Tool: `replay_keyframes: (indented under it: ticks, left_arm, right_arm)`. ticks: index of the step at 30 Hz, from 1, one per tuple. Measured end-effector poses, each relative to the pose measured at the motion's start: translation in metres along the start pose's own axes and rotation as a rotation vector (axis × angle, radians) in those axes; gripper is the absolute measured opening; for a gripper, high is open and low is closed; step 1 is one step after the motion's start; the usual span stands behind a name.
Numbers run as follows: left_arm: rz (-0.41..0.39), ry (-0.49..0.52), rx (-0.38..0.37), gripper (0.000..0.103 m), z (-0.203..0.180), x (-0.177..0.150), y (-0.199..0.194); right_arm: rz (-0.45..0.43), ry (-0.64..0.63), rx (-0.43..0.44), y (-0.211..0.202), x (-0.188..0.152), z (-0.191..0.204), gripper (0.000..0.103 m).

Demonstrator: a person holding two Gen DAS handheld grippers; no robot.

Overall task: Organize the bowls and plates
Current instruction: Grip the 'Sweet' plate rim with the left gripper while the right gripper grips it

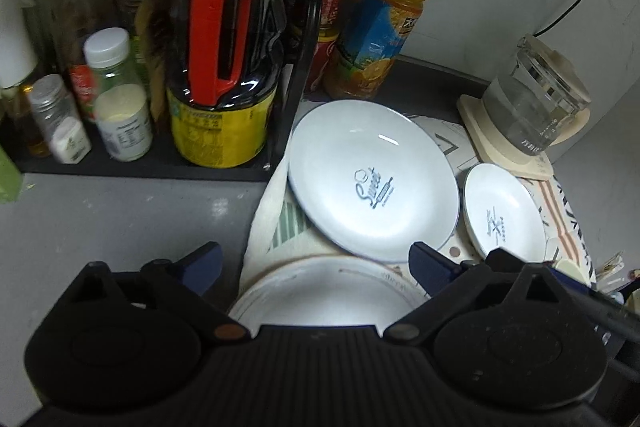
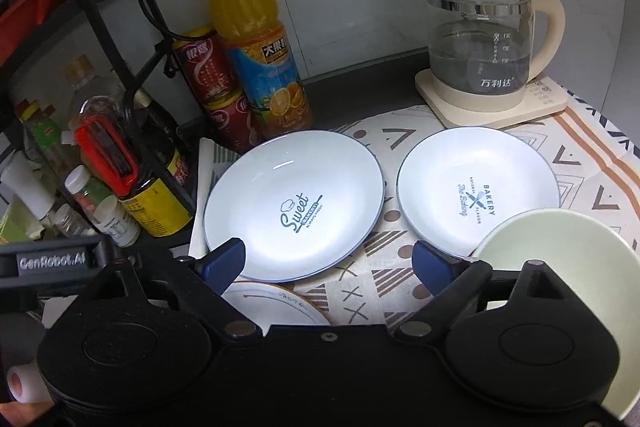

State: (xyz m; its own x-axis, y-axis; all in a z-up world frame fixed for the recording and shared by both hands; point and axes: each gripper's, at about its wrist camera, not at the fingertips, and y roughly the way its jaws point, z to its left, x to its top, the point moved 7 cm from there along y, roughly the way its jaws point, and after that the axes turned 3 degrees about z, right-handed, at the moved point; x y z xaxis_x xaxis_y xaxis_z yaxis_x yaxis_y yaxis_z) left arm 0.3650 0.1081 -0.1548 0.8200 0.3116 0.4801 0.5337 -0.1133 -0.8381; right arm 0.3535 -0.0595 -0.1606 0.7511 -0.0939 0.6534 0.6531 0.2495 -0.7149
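Observation:
A large white "Sweet" plate (image 1: 372, 179) (image 2: 294, 205) lies on a patterned cloth, with a smaller white "Bakery" plate (image 1: 504, 213) (image 2: 476, 189) to its right. A white bowl with a patterned rim (image 1: 324, 295) (image 2: 276, 301) sits nearest me, below the large plate. A pale green bowl (image 2: 560, 247) stands at the lower right of the right wrist view. My left gripper (image 1: 316, 265) hangs open over the white bowl. My right gripper (image 2: 330, 263) is open above the cloth, between the large plate and the green bowl. Neither holds anything.
A black rack (image 1: 296, 75) on the left holds an oil bottle (image 1: 226, 67) and several jars. An orange juice bottle (image 2: 256, 43) and red cans (image 2: 208, 67) stand behind the plates. A glass kettle (image 2: 486, 43) on its base sits at the back right. The cloth (image 2: 580, 163) covers the counter.

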Motion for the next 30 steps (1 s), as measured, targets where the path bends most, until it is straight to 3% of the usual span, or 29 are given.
replay_keyframes:
  ticks: [4, 6, 12, 20, 25, 30]
  left_arm:
    - [0.006, -0.009, -0.025, 0.085, 0.001, 0.01, 0.015]
    - [0.017, -0.015, -0.043, 0.068, 0.001, 0.013, 0.025]
    - [0.063, -0.042, -0.059, 0.052, 0.006, 0.017, 0.059]
    - [0.091, -0.049, -0.057, 0.048, 0.01, 0.022, 0.087]
    - [0.113, -0.051, -0.06, 0.04, 0.01, 0.024, 0.1]
    - [0.135, -0.06, -0.062, 0.029, 0.01, 0.023, 0.111]
  right_arm:
    - [0.022, 0.031, -0.004, 0.015, 0.0, 0.001, 0.079]
    - [0.039, 0.05, -0.015, 0.024, 0.0, 0.0, 0.076]
    - [0.06, 0.08, -0.057, 0.049, 0.006, -0.003, 0.072]
    - [0.118, 0.121, -0.086, 0.08, 0.009, -0.001, 0.068]
    - [0.172, 0.166, -0.1, 0.099, 0.002, -0.007, 0.064]
    - [0.221, 0.227, -0.077, 0.117, -0.005, -0.012, 0.052]
